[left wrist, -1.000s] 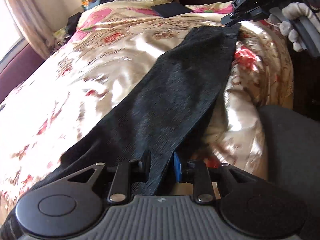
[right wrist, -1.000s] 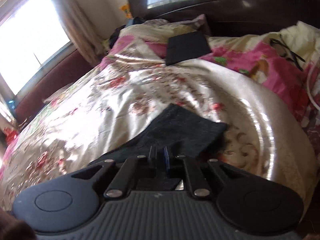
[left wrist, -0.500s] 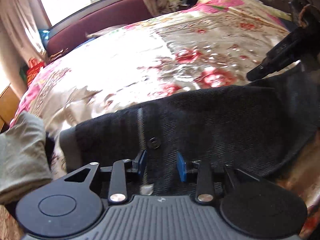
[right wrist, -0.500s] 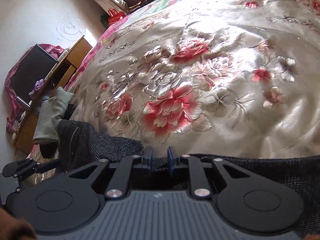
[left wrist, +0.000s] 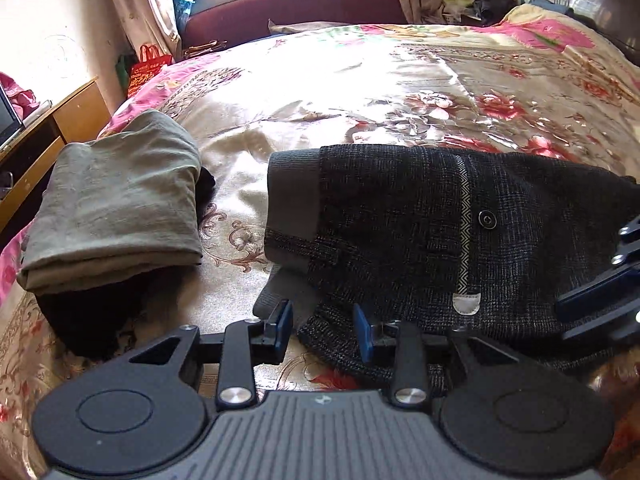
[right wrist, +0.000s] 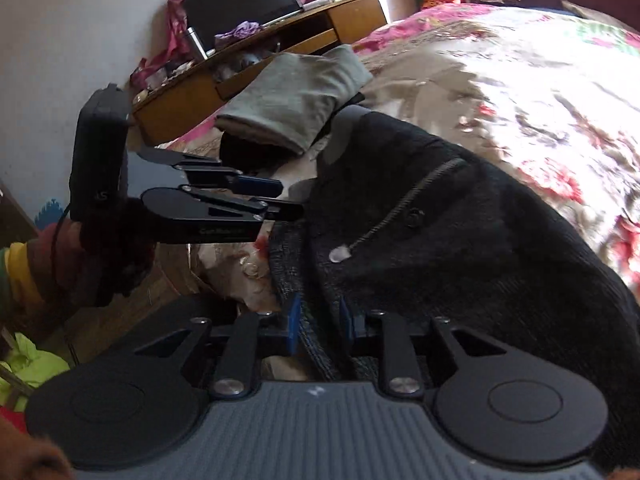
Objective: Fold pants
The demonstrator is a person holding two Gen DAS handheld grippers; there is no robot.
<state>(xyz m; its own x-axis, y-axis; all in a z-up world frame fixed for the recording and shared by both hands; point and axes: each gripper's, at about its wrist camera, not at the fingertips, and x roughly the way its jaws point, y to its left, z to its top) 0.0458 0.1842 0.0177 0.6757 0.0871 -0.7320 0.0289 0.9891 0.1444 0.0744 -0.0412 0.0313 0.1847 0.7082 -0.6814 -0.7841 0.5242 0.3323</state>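
Note:
Dark grey checked pants (left wrist: 400,216) lie folded on the floral bedspread (left wrist: 360,80), grey waistband to the left, button and patterned pocket strip facing up. My left gripper (left wrist: 323,326) is open at the pants' near edge by the waistband, with the cloth edge between its blue pads. My right gripper (right wrist: 318,322) is open with the pants' (right wrist: 440,248) near edge lying between its pads. The left gripper also shows in the right wrist view (right wrist: 276,196), at the waistband. The right gripper's body shows at the right edge of the left wrist view.
A folded grey-green garment (left wrist: 116,200) lies on a dark one at the bed's left corner, close to the waistband. A wooden desk (right wrist: 280,40) with a monitor stands beyond the bed's edge. A maroon bench (left wrist: 296,4) sits under the window.
Both grippers swung round with the pants, which went from stretched along the bed to lying folded near the corner. The right gripper's jaws have opened; the left's have opened wider.

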